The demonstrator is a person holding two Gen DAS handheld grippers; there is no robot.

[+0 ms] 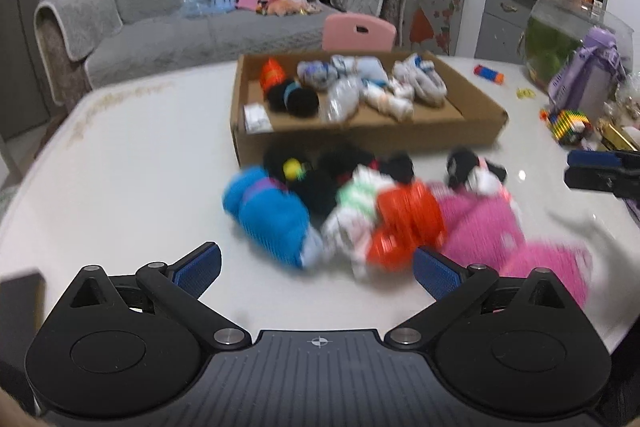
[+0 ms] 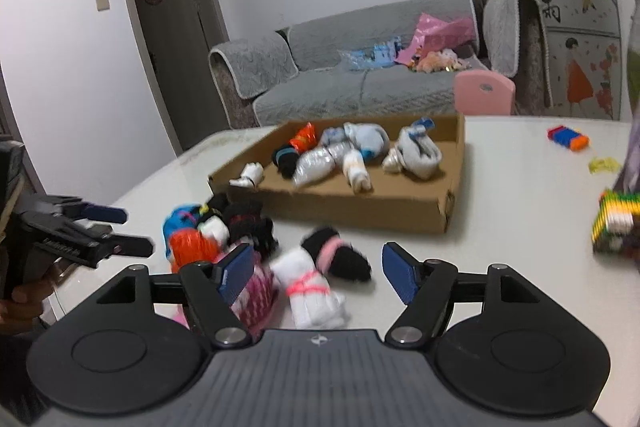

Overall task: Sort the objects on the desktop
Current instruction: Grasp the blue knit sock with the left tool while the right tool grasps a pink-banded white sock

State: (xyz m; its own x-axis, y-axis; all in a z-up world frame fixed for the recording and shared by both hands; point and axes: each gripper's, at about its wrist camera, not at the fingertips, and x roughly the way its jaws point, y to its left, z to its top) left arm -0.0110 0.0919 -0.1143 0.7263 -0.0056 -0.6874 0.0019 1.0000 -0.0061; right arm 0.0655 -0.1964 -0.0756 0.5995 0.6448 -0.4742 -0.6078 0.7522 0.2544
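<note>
A pile of rolled sock bundles lies on the white table before a flat cardboard box: a blue one, an orange one, a pink one and black ones. The box holds several more bundles. My left gripper is open and empty, just short of the blue and orange bundles. My right gripper is open over a white bundle tied with pink string and a black-and-pink one. The left gripper shows in the right wrist view.
A pink chair stands behind the table, a grey sofa beyond. A purple bottle, a glass jar, a colourful cube and a small toy crowd the right side of the table.
</note>
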